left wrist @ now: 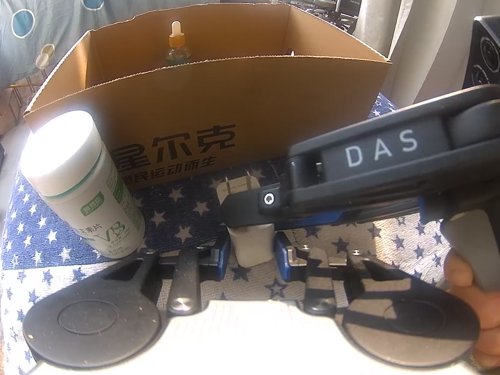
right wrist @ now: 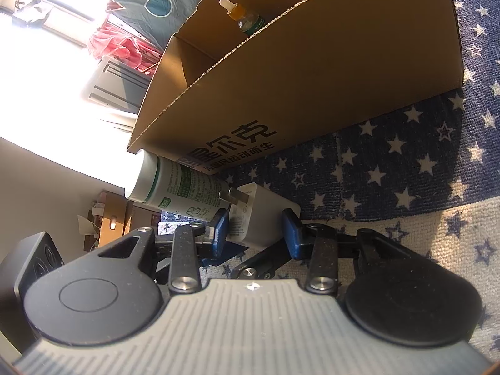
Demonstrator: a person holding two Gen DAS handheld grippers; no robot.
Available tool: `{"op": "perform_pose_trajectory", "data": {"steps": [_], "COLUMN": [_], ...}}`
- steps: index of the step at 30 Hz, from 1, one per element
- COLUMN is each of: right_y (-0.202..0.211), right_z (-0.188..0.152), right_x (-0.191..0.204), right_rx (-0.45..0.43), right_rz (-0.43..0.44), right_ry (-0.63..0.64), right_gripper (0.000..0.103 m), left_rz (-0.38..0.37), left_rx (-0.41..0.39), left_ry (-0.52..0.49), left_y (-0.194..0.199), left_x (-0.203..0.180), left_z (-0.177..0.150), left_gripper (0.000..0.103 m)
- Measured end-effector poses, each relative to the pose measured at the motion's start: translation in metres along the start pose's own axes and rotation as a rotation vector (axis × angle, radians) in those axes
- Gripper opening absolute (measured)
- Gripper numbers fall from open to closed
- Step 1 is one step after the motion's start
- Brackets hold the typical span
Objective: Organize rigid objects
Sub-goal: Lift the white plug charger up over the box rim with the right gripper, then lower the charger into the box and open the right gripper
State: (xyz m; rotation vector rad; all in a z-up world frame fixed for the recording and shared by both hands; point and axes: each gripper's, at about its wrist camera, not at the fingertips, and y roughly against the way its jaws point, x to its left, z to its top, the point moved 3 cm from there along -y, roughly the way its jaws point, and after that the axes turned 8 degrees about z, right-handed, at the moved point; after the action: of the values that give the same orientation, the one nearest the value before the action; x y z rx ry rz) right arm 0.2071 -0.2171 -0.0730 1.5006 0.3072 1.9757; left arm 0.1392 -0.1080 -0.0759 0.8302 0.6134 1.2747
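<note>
My left jaws: my left gripper (left wrist: 252,250) has its 2 blue pads spread, 1 on each side of the white charger (left wrist: 251,240), neither pad clearly pressing it.
My right jaws: my right gripper (right wrist: 254,229) reaches across from the right, its pads astride the same charger (right wrist: 265,218); I cannot tell whether they squeeze it.
Charger: lies on the star-patterned cloth (left wrist: 184,215), its 2 prongs toward the cardboard box (left wrist: 218,109).
Vitamin bottle (left wrist: 82,184): upright on the cloth, left of the charger, in front of the box.
Dropper bottle (left wrist: 177,45): upright inside the box, by the far wall.
</note>
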Motion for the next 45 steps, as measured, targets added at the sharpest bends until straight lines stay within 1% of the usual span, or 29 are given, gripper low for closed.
{"op": "perform_pose_trajectory", "data": {"steps": [3,5,19,35,41,45], "right_y": [0.000,0.001,0.019,0.057,0.083,0.106], "right_z": [0.000,0.000,-0.002,-0.012,-0.008,0.009], "right_x": [0.003,0.004,0.015,0.028,0.042,0.057], "right_rx": [-0.003,-0.006,-0.041,-0.101,-0.137,-0.173], "right_rz": [-0.004,-0.003,0.005,0.035,0.060,0.077], "right_ry": [0.011,0.016,0.044,0.080,0.117,0.155], "right_gripper": [0.037,0.037,0.037,0.037,0.038,0.038], "left_rz": [0.001,0.002,0.000,0.007,0.015,0.015], "left_rx": [-0.005,-0.010,-0.046,-0.106,-0.160,-0.224], "left_ry": [0.001,0.001,-0.004,-0.019,-0.029,-0.046], "left_y": [0.003,-0.005,0.010,0.048,0.071,0.089], "left_x": [0.000,-0.006,-0.010,-0.028,-0.037,-0.044], "left_z": [0.000,0.002,0.002,0.005,0.018,0.040], "left_gripper": [0.032,0.032,0.031,0.031,0.031,0.031]}}
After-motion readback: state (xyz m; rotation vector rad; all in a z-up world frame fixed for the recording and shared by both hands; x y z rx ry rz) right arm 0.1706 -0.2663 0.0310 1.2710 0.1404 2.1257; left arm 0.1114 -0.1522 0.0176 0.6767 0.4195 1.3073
